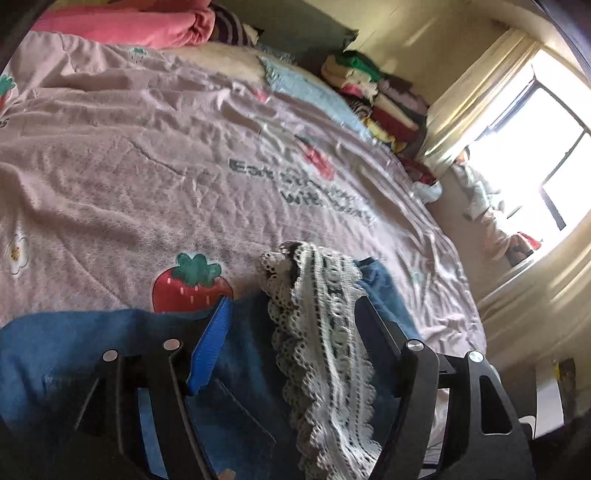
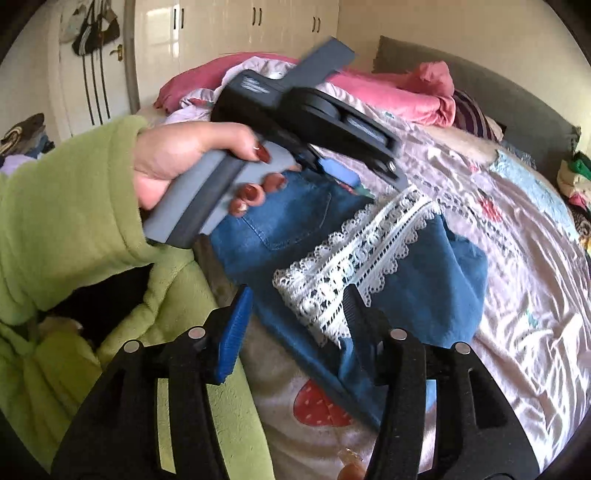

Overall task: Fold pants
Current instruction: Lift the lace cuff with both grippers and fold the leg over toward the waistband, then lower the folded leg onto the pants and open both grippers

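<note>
Blue denim pants (image 1: 251,369) (image 2: 288,221) lie bunched on the pink strawberry-print bed cover (image 1: 147,166) (image 2: 517,258). A white lace band (image 1: 325,332) (image 2: 373,240) runs across them. My left gripper (image 1: 293,302) is open and straddles the denim and lace, its pads not pressing on either. In the right wrist view a hand (image 2: 177,155) in a green sleeve (image 2: 66,206) holds that left gripper (image 2: 369,181) over the far end of the pants. My right gripper (image 2: 295,291) is open at the near end, with lace and denim lying loosely between its fingers.
Pink bedding (image 1: 129,26) (image 2: 406,96) is heaped at the head of the bed. Folded clothes (image 1: 388,99) are stacked along the wall side. A bright window (image 1: 546,147) is to the right, and white wardrobe doors (image 2: 240,26) stand behind the bed.
</note>
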Tool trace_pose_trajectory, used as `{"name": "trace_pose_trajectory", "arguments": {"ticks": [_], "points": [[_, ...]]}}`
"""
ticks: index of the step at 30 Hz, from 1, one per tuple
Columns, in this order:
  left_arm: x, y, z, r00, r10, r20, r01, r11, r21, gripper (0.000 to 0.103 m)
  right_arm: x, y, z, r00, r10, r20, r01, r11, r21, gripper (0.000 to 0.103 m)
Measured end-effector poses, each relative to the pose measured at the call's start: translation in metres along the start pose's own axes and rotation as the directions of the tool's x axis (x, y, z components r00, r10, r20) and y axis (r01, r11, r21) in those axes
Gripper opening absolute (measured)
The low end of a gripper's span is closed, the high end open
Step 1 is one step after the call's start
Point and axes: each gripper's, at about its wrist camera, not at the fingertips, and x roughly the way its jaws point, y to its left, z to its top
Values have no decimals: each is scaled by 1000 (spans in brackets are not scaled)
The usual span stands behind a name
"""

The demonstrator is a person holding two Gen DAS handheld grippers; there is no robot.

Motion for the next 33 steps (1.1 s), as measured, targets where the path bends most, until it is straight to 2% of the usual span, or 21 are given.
{"name": "trace_pose_trajectory", "arguments": {"ticks": [5, 9, 11, 12, 13, 15, 16, 18, 20, 22, 25, 29, 33], "points": [[18, 2, 4, 998, 33, -50, -33, 999, 8, 68, 27, 10, 2, 998, -49, -48, 45, 997, -68, 45], [24, 0, 5, 997, 43, -58, -42, 999, 16, 68, 46, 15, 2, 992, -104, -68, 95, 988, -119, 45], [27, 0, 7, 997, 46, -62, -45, 999, 16, 68, 52, 14, 3, 990, -119, -72, 109, 986, -125, 37], [28, 0, 8, 997, 48, -63, -47, 999, 19, 68, 57, 9, 3, 992, -84, -89, 75, 992, -103, 25], [29, 0, 8, 997, 50, -65, -49, 999, 20, 68, 59, 5, 3, 993, -66, -95, 58, 995, -84, 19], [32, -1, 10, 997, 46, -66, -45, 999, 20, 66, 53, -7, 5, 997, -15, -82, 12, 999, -30, 11], [34, 0, 11, 997, 34, -66, -33, 999, 16, 65, 47, -13, 6, 997, 28, -66, -27, 1000, 9, 10], [38, 0, 13, 997, 10, -73, -10, 1000, 10, 55, 30, -27, 8, 995, 103, -12, -102, 991, 83, 10], [39, 0, 12, 997, -33, -71, 34, 999, 4, 33, 18, -33, 10, 987, 159, 24, -161, 980, 117, 10], [32, -3, 9, 997, -50, -52, 51, 999, 13, 23, 13, -33, 11, 979, 199, 42, -203, 972, 120, 10], [9, -1, 2, 999, -48, 14, 48, 999, 4, 21, 22, -14, 10, 975, 220, 18, -221, 972, 84, 10], [-3, 8, -3, 999, -26, 33, 26, 1000, -10, 20, 50, -2, 8, 982, 179, -59, -176, 983, 53, 10], [8, 13, -3, 1000, -17, 17, 17, 1000, -22, 20, 54, 3, 5, 981, 176, -77, -171, 983, 62, 22]]}}
